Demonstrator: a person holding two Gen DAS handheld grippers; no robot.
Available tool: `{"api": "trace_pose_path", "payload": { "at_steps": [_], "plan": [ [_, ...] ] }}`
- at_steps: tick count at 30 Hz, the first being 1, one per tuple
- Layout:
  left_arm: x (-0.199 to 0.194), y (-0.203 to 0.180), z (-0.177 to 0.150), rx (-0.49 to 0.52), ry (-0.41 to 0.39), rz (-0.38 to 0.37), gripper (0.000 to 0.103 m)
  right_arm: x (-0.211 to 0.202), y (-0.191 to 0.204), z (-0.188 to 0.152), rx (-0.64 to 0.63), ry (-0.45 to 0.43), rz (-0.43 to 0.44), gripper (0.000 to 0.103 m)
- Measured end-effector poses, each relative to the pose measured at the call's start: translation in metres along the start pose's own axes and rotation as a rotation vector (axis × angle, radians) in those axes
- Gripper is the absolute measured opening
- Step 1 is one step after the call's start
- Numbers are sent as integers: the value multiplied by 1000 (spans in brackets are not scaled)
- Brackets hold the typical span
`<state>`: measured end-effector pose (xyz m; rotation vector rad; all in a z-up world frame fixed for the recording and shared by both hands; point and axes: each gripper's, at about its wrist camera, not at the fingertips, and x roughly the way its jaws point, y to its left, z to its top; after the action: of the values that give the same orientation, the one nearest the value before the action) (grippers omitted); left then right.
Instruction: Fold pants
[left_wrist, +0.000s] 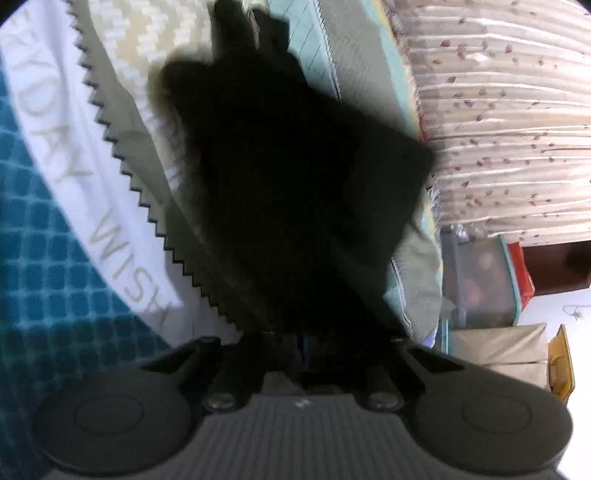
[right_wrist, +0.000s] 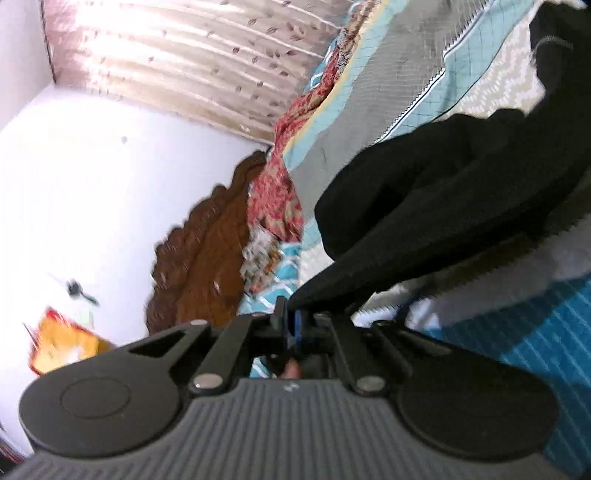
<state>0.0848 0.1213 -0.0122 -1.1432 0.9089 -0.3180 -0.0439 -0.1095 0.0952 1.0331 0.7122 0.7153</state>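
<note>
The black pants (left_wrist: 295, 184) lie spread over the bed and fill the middle of the left wrist view. Their near edge runs straight into my left gripper (left_wrist: 306, 343), whose fingers are buried in the dark cloth; it is shut on the pants. In the right wrist view a taut strip of the same pants (right_wrist: 424, 206) stretches from the upper right down to my right gripper (right_wrist: 291, 317). Its jaws are pinched together on the cloth's end. The view is rolled, so the bed slants across it.
The bedspread (left_wrist: 55, 258) is teal-checked with a white lettered band and grey zigzag stripes. A leaf-print curtain (left_wrist: 498, 110) hangs behind the bed. A clear storage box (left_wrist: 480, 280) stands beside it. A carved wooden headboard (right_wrist: 207, 251) and red patterned cloth (right_wrist: 277, 192) lie by the white wall.
</note>
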Motion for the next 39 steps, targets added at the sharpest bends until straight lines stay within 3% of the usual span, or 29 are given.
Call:
{"api": "trace_pose_path", "payload": {
  "at_steps": [4,6,10,11,12,14,15,17,19,20,21,24,27,30,32,34,37,39],
  "plan": [
    [-56,-1,-13,79,-65,-50,2,-25,-15,-23,29,29,-50,6],
    [-86,1,-19,113,-123,-55,2,-22,-25,-15,34,28,-75,6],
    [-113,7,-22,112,-170,52,7,-23,-40,-25,85,44,-112,6],
    [-111,7,-20,98,-155,74,22,-17,-41,-23,103,46,-107,6],
    [-106,7,-19,76,-133,85,50,-12,-41,-20,117,47,-99,6],
    [-91,7,-20,47,-102,90,82,-8,-34,-21,103,53,-103,6],
    [-80,4,-20,55,-97,94,84,-4,-29,-17,88,56,-103,6],
    [-52,-2,-18,69,-61,103,83,-6,-20,-15,61,51,-97,6],
    [-26,-1,-17,51,-23,104,68,-9,-17,-14,53,43,-89,6],
    [-18,0,-18,58,-15,101,32,-13,-18,-15,52,40,-87,6],
    [-11,0,-21,77,-11,101,10,-17,-20,-16,51,39,-85,6],
    [-32,-2,-24,113,-81,74,8,-20,-23,-17,44,38,-101,6],
    [-95,-16,-18,195,-218,8,8,-21,-31,-13,48,27,-143,10],
    [-168,-18,-18,276,-375,-20,8,-23,-45,-5,-4,6,-293,12],
    [-201,-19,-22,310,-459,58,8,-28,-58,6,-47,-33,-419,12],
    [-218,-11,-29,306,-468,118,8,-40,-70,24,-74,-121,-526,12],
    [-214,-5,-42,289,-398,155,9,-46,-77,66,-170,-242,-713,12],
    [-211,-5,-51,311,-365,168,9,-35,-79,100,-242,-266,-784,20]
  ]
}}
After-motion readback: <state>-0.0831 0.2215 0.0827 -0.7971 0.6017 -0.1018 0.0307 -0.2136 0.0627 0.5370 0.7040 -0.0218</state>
